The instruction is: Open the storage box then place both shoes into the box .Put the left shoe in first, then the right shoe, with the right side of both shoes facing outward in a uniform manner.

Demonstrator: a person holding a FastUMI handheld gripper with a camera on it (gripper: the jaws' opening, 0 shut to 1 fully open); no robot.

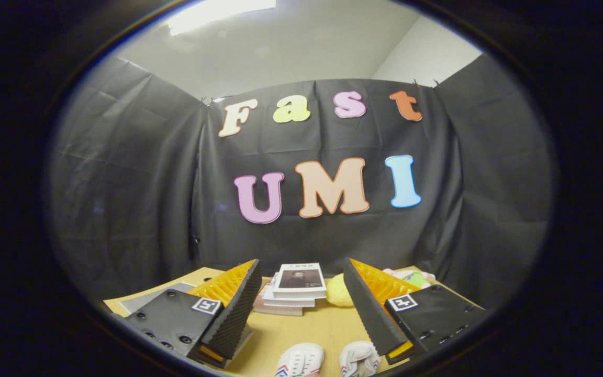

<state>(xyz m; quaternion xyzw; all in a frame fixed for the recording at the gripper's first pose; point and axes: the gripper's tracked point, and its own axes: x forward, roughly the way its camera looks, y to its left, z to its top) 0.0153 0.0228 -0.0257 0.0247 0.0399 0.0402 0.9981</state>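
Two small white shoes with red and blue stripes lie side by side on the wooden table [306, 327], low between my fingers: the left-hand shoe [300, 360] and the right-hand shoe [359, 359]. Only their toe ends show. My gripper [301, 280] is held above the table with its fingers wide apart and nothing between them. One finger [236, 309] stands left of the shoes, the other finger [367, 309] right of them.
A stack of books [293, 293] lies beyond the fingers at the back of the table. A yellow soft thing [339, 291] sits right of the stack, and pink and green items [411, 276] lie behind the right finger. A grey sheet [147, 299] lies at the left.
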